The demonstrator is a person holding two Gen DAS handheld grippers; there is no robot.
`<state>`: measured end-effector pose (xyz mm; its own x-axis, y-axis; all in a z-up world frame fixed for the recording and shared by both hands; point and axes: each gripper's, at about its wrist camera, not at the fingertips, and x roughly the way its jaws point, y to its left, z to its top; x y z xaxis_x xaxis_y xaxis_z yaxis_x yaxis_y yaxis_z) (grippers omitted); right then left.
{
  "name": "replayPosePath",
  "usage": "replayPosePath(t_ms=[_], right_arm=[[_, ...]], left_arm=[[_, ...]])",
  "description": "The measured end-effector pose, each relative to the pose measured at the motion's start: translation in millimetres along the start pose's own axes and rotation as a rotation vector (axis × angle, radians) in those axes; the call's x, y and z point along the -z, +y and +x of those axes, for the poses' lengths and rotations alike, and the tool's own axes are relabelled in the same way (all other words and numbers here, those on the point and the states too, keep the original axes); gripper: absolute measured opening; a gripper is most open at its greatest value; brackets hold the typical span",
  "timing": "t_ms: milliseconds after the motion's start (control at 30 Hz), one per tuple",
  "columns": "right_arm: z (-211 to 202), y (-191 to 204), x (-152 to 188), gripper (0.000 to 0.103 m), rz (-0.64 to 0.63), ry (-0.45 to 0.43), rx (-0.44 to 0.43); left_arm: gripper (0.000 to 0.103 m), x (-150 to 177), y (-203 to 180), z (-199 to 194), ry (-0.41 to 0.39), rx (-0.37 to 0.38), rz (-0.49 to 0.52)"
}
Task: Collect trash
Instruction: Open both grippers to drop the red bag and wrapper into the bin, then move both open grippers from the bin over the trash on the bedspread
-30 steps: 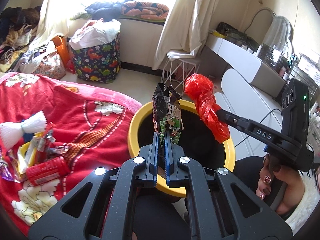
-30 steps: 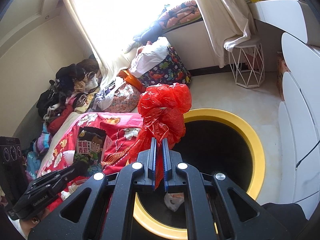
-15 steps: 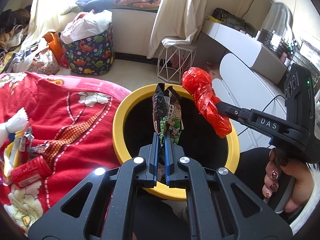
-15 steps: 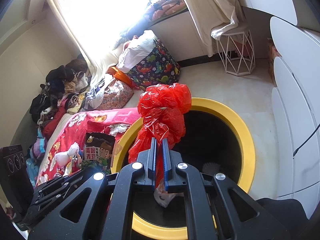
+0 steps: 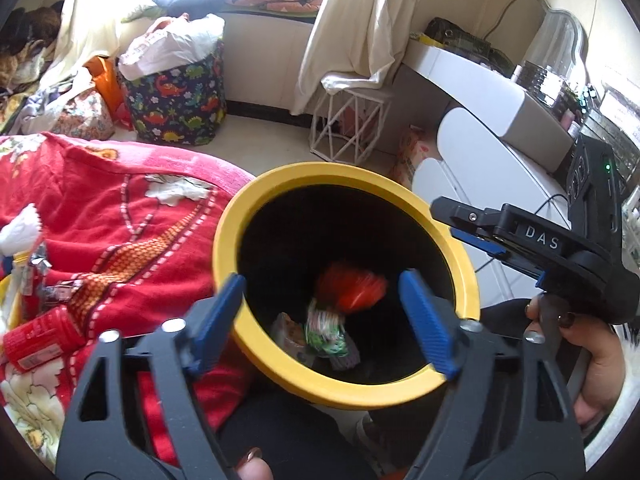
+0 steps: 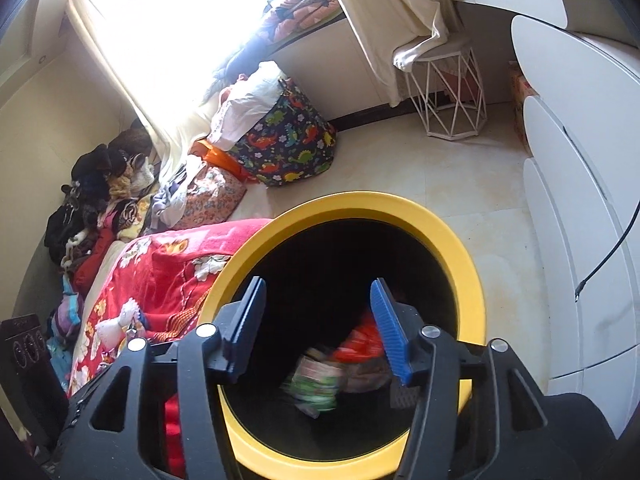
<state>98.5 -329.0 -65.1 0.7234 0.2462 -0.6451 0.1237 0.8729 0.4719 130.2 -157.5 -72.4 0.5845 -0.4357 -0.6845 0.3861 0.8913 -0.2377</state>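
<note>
Both grippers are open over the yellow bin, and the trash is down inside it.

The left gripper [image 5: 322,320] has just been opening, and its blue fingers [image 5: 426,324] now stand wide apart with nothing between them. The right gripper [image 6: 318,328] has just been opening too, and nothing sits between its fingers [image 6: 388,336] either. The red plastic bag [image 5: 352,290] and the green snack wrapper [image 5: 326,330] are both blurry, deep in the yellow bin [image 5: 228,240], below the fingers and not touching them. The two pieces are close together, the red one just above the green one. A red blanket [image 5: 120,220] lies beside the bin, with a red can [image 5: 38,340] on it.
</note>
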Motion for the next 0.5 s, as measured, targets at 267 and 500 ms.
replayPosePath(t_ms=[267, 500], right_arm=[[-3.8, 10.9, 2.3, 0.075, -0.061, -0.046, -0.007], [-9.5, 24.8, 4.6, 0.082, -0.121, -0.1, -0.03]], left_arm=[[0.092, -4.4, 8.2, -25.9, -0.084, -0.084, -0.01], [0.092, -6.3, 22.8, -45.4, -0.125, -0.132, -0.028]])
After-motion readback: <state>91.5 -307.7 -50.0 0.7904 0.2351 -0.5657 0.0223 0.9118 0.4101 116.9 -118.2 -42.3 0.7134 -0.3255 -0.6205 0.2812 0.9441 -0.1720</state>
